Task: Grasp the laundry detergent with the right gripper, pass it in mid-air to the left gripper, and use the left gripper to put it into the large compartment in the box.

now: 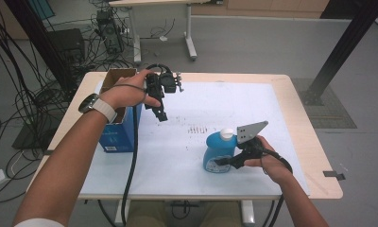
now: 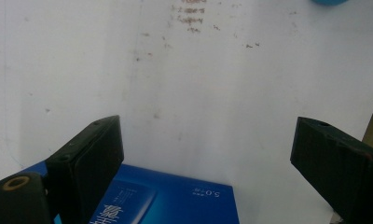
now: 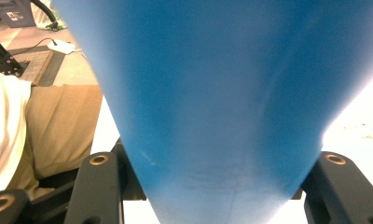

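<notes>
White sheet (image 1: 210,109) lies open between blue box (image 1: 118,135) and bottle (image 1: 219,152)

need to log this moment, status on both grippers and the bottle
Right gripper shut on blue bottle, upright on the table. Left gripper open, nothing between its jaws, above blue box. Nothing blocking between bottle and box.

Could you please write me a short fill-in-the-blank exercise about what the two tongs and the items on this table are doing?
1. The right tongs are shut on a blue ____ with a white cap.
2. The left tongs hold nothing; their jaws stand ____.
3. The open cardboard box has ____ sides.
4. The table is covered by a ____ sheet.

Missing words: bottle; open; blue; white
</notes>
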Demonstrator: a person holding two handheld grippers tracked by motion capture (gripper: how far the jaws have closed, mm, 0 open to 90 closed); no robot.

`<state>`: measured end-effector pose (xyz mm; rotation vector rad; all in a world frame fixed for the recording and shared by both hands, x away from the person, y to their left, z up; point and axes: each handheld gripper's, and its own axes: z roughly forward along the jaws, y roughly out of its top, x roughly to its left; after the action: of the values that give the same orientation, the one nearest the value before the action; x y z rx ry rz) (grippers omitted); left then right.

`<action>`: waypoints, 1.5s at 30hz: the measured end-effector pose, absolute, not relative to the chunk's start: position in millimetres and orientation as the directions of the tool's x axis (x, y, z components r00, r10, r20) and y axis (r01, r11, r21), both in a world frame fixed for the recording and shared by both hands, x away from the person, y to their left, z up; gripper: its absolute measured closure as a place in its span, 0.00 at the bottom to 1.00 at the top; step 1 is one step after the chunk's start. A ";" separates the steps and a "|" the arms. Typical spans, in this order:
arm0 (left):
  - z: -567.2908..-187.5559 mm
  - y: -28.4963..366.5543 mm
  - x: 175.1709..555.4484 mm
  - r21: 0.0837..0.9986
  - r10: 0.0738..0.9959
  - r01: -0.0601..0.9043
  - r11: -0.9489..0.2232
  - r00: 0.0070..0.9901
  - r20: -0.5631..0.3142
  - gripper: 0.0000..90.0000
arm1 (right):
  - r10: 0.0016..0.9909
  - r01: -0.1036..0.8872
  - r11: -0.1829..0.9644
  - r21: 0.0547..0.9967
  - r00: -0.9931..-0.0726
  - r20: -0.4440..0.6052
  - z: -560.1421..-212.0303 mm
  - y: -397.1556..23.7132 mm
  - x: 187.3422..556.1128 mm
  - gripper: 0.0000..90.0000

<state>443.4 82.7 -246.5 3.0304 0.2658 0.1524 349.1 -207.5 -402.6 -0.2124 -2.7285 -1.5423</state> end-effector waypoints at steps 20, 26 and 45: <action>-242.5 82.4 436.7 0.104 0.161 0.151 -0.983 0.982 0.099 0.11 | 0.112 0.117 0.504 0.856 -0.991 0.069 -399.2 -206.1 349.6 0.48; -239.2 81.5 432.1 0.101 0.156 0.146 -0.984 0.982 0.104 0.11 | 0.110 0.110 0.493 0.863 -0.992 0.064 -390.1 -204.2 349.4 0.48; -216.2 77.6 410.0 0.053 0.136 0.132 -0.990 0.987 0.090 0.11 | 0.111 0.124 0.509 0.852 -0.991 0.078 -348.9 -195.1 346.0 0.48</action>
<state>410.0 77.6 -216.2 3.0843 0.2084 0.1440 346.0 -195.1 -348.9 -0.2111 -2.7172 -1.5362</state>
